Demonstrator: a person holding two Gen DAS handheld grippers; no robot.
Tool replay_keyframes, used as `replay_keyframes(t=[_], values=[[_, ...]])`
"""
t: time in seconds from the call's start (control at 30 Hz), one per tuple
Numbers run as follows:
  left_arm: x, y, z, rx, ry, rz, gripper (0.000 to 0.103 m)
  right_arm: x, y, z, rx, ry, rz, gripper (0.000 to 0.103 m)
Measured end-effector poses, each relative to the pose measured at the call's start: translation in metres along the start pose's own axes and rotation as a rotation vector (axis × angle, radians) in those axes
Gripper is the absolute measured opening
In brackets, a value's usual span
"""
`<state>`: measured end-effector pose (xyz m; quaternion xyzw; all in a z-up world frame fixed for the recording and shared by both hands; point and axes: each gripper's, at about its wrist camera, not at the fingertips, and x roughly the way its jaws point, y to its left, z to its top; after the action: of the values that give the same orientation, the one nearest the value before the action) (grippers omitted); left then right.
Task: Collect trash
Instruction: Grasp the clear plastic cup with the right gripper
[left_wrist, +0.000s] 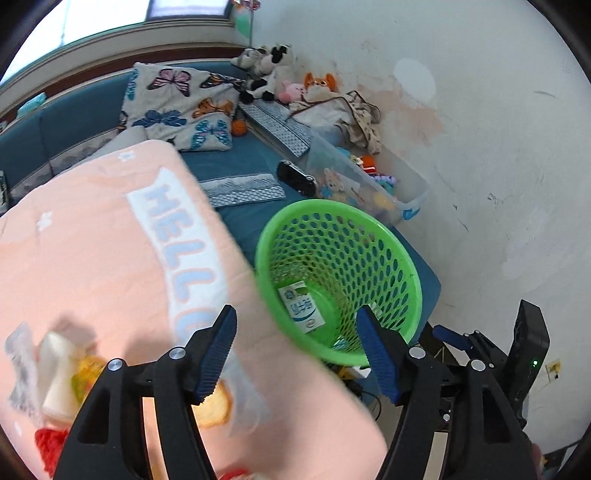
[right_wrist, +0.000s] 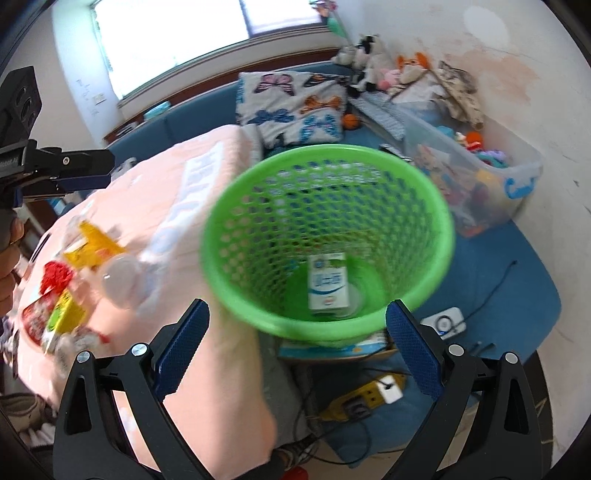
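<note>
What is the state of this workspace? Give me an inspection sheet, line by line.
Surface: pink blanket over a blue couch.
Job's things: green basket holds a milk carton; wrappers lie on the blanket.
Clutter: butterfly pillow, stuffed toys, clear toy bin.
Grippers: left gripper and right gripper open, empty.
Cables: yellow power strip with cords on the floor.
Surroundings: stained white wall, window.

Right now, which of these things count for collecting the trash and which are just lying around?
For the job:
green basket
milk carton already in it
loose wrappers on the pink blanket

Just lying about:
butterfly pillow
plush toys
clear toy bin
yellow power strip
black remote
</note>
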<state>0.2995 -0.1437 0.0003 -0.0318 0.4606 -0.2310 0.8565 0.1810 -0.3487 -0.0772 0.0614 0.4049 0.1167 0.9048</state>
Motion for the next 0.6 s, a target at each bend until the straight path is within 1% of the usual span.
replay_keyframes(t=[0.1,0.23,0.3,0.6], values=[[-0.017,0.015,-0.011,-0.015,-0.018,0.02,0.065,0.003,0.021,-0.001,-0.043,0.004,0.035,0.096],[-0.032,0.033,-0.023,-0.046,-0.019,0.021,0.065,0.01,0.047,-0.002,-0.093,0.016,0.082,0.096],[-0.039,0.043,-0.03,-0.062,-0.023,0.034,0.065,0.015,0.06,-0.001,-0.114,0.026,0.113,0.096],[-0.066,0.075,-0.051,-0.117,-0.063,0.056,0.065,0.046,0.118,-0.004,-0.249,0.068,0.199,0.095]])
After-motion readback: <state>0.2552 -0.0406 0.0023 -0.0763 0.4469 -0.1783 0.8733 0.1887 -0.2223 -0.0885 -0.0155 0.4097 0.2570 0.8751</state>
